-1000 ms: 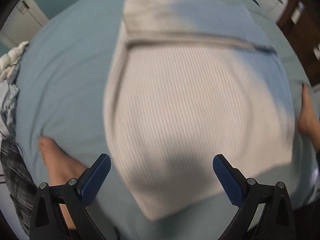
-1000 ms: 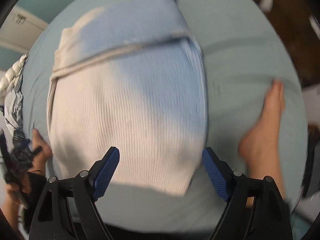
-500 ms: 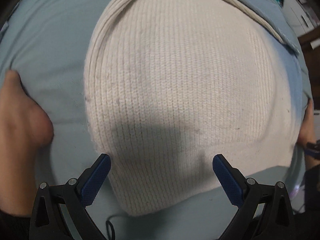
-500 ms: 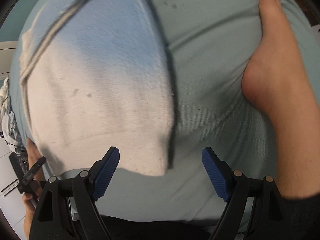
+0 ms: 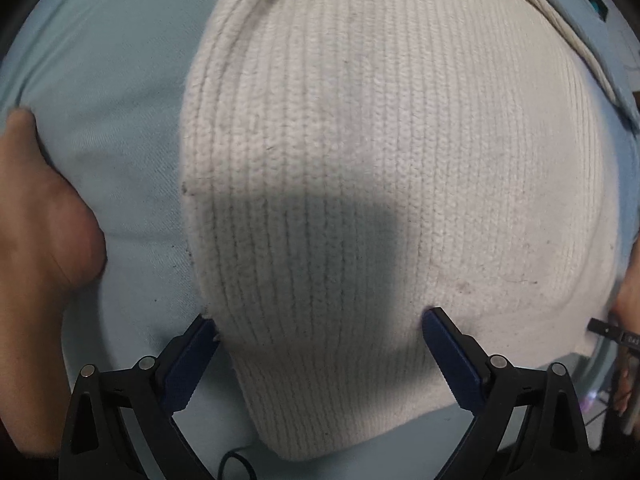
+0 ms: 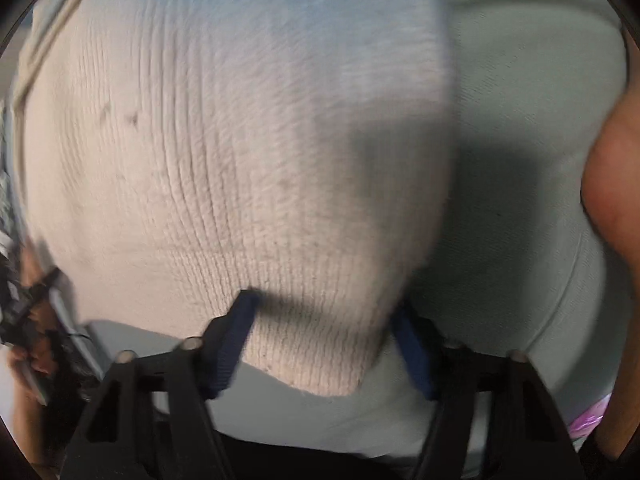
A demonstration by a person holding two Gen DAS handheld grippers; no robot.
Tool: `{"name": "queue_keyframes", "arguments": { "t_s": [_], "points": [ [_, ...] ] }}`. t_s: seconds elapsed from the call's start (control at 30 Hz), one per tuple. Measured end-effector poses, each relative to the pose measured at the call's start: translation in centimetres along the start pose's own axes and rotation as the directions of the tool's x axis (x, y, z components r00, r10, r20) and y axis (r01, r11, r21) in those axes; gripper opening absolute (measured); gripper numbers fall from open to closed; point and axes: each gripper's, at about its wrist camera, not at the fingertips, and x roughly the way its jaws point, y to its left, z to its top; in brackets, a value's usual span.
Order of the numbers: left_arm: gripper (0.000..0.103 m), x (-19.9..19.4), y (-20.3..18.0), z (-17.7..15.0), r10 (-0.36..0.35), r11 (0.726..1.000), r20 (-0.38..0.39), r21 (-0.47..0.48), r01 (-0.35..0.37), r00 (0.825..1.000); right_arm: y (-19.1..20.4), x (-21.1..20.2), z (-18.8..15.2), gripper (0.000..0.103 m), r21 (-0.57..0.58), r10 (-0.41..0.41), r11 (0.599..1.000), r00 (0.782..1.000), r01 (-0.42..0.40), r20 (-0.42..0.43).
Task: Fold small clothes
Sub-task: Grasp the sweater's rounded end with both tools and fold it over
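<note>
- One cream ribbed knit garment (image 5: 380, 160) lies flat on the light-blue bed sheet (image 5: 120, 120).
- Left tongs (image 5: 320, 356): jaws spread, straddling its near corner, not gripping.
- Right tongs (image 6: 324, 344): closing around the other near corner.
- Two bare feet, one outside each pair.

Pale blue-green sheet (image 5: 120, 128) covers whole surface, creased and faintly speckled. Soft light from above; one dark block of shadow falls across middle of both views. White furniture with teal item (image 5: 596, 0) at top right edge, blurred. Patterned cloth (image 6: 6, 184) at left edge.
</note>
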Motion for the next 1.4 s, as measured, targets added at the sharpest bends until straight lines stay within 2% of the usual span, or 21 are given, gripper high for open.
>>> {"name": "queue_keyframes", "arguments": {
  "t_s": [0.07,0.13,0.17,0.2,0.23,0.27,0.3,0.4,0.47,0.53,0.67,0.8,0.83,0.87,0.97,1.03,1.13,1.17,1.23,1.3,1.4],
  "points": [
    [0.095,0.1,-0.5,0.0,0.025,0.999,0.006,0.025,-0.026,1.0,0.3,-0.2,-0.3,0.053,-0.032,-0.025,0.999,1.0,0.026,0.016],
    [0.086,0.0,-1.0,0.0,0.034,0.999,0.011,0.039,-0.034,0.999,0.6,-0.5,-0.4,0.019,-0.073,-0.031,0.997,0.999,0.033,0.036],
    [0.077,-0.1,-1.3,0.0,0.035,0.998,0.014,0.05,-0.036,0.999,0.6,-0.8,-0.4,0.013,-0.087,-0.034,0.995,0.998,0.038,0.051],
    [0.063,-0.3,-1.6,0.1,0.03,0.998,0.017,0.063,-0.031,0.999,0.5,-1.1,-0.4,0.007,-0.091,-0.035,0.995,0.997,0.041,0.066],
    [0.053,-0.6,-2.1,0.0,0.023,0.996,0.023,0.085,-0.025,0.999,0.4,-1.3,-0.4,0.007,-0.093,-0.028,0.995,0.997,0.035,0.073],
    [0.031,-0.9,-2.4,0.0,0.006,0.995,0.024,0.099,-0.008,1.0,0.2,-1.7,-0.5,0.006,-0.097,-0.023,0.995,0.996,0.031,0.081],
    [0.017,-1.1,-2.9,0.1,-0.02,0.993,0.021,0.118,0.017,1.0,0.1,-2.0,-0.6,0.006,-0.104,-0.021,0.994,0.995,0.031,0.098],
    [0.015,-2.6,-4.0,0.0,-0.039,0.988,0.044,0.148,0.032,0.998,0.3,-4.3,-1.3,0.005,-0.137,0.0,0.99,0.986,0.023,0.167],
    [0.015,-4.6,-4.2,-0.4,-0.094,0.984,0.068,0.158,0.083,0.993,0.7,-6.9,-1.8,0.005,-0.17,0.044,0.985,0.972,-0.004,0.23],
    [0.014,-7.4,-3.7,-0.2,-0.159,0.976,0.108,0.17,0.139,0.981,1.4,-10.3,-2.7,0.005,-0.211,0.082,0.977,0.947,-0.015,0.31],
    [0.013,-14.0,-4.5,-0.3,-0.261,0.952,0.221,0.22,0.213,0.94,0.8,-17.5,-4.9,0.004,-0.233,0.172,0.97,0.87,-0.068,0.463],
    [0.013,-20.0,-3.3,-1.5,-0.37,0.922,0.327,0.248,0.299,0.87,-0.8,-23.0,-7.4,0.004,-0.259,0.276,0.955,0.749,-0.145,0.602],
    [0.012,-21.2,-3.2,-1.6,-0.388,0.916,0.351,0.252,0.313,0.853,-0.6,-23.5,-7.9,0.004,-0.26,0.285,0.954,0.723,-0.15,0.629],
    [0.012,-22.7,-3.3,-1.7,-0.399,0.912,0.38,0.256,0.32,0.834,-1.3,-24.8,-8.7,0.004,-0.258,0.304,0.951,0.686,-0.172,0.662],
    [0.011,-25.3,-4.0,-2.3,-0.428,0.901,0.439,0.272,0.337,0.79,-1.1,-24.6,-9.6,0.004,-0.263,0.348,0.938,0.613,-0.227,0.709],
    [0.011,-26.8,-3.5,-2.8,-0.442,0.895,0.463,0.287,0.342,0.768,-0.6,-24.1,-10.0,0.004,-0.277,0.365,0.931,0.579,-0.238,0.729],
    [0.011,-27.7,-3.1,-4.3,-0.465,0.883,0.468,0.305,0.357,0.752,-0.1,-24.2,-11.3,0.004,-0.294,0.403,0.913,0.526,-0.281,0.749],
    [0.011,-28.3,-2.8,-5.1,-0.473,0.879,0.466,0.311,0.362,0.748,-0.7,-24.4,-12.2,0.004,-0.304,0.425,0.902,0.501,-0.306,0.754],
    [0.011,-29.6,-2.2,-6.5,-0.486,0.872,0.458,0.315,0.375,0.744,-1.7,-24.4,-13.5,0.004,-0.316,0.451,0.886,0.468,-0.339,0.76],
    [0.011,-30.4,-1.8,-8.2,-0.498,0.864,0.439,0.331,0.38,0.748,-3.0,-24.0,-14.9,0.004,-0.317,0.486,0.859,0.444,-0.402,0.753],
    [0.011,-30.6,-0.6,-11.0,-0.534,0.843,0.398,0.318,0.434,0.746,-5.0,-23.6,-17.2,0.004,-0.298,0.508,0.833,0.432,-0.466,0.745]
  ]
}}
